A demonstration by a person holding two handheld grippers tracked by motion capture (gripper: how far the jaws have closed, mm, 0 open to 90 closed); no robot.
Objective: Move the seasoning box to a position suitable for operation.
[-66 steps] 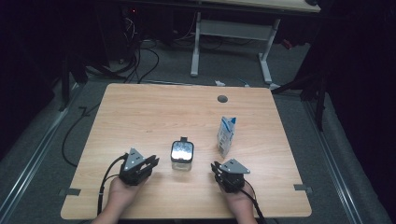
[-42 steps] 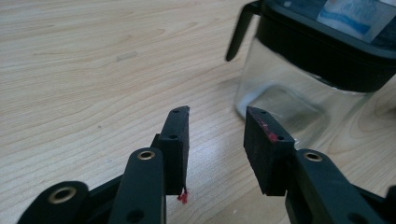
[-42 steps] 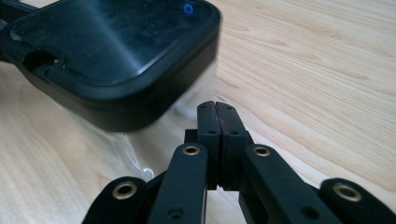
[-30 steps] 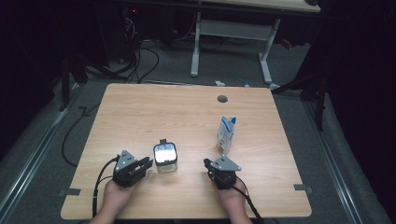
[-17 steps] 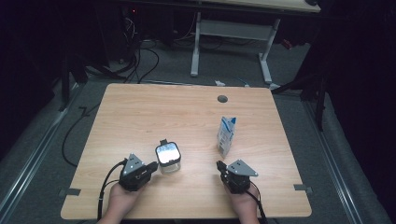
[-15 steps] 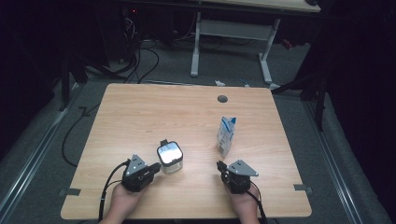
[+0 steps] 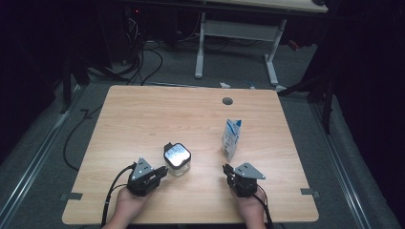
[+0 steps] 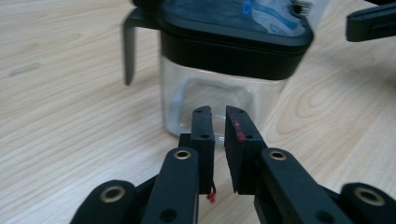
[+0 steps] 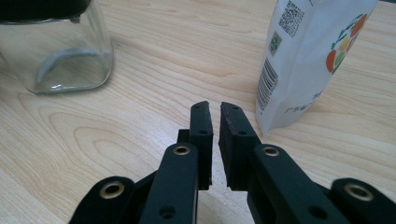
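Note:
A clear glass jar [image 7: 177,159] with a black lid and a side latch stands near the table's front. My left gripper [image 7: 162,172] sits just left of the jar, tips almost at the glass. In the left gripper view its jaws [image 8: 219,112] have just been opening; they stand a narrow slit apart, empty, and point at the jar [image 8: 224,88]. My right gripper [image 7: 227,169] rests in front of a white and blue carton [image 7: 231,138]. Its jaws [image 9: 215,108] have also just been opening to a thin gap and hold nothing. The carton [image 9: 303,65] is ahead to their right, the jar [image 9: 60,56] to their left.
The wooden table [image 7: 143,119] has a round cable hole [image 7: 227,101] near its back edge. Behind it stand a white desk frame [image 7: 239,33] and loose cables on the dark floor [image 7: 143,62].
The jar has shifted left of where it stood two seconds ago, along with my left gripper. My right gripper has slid right, away from the jar.

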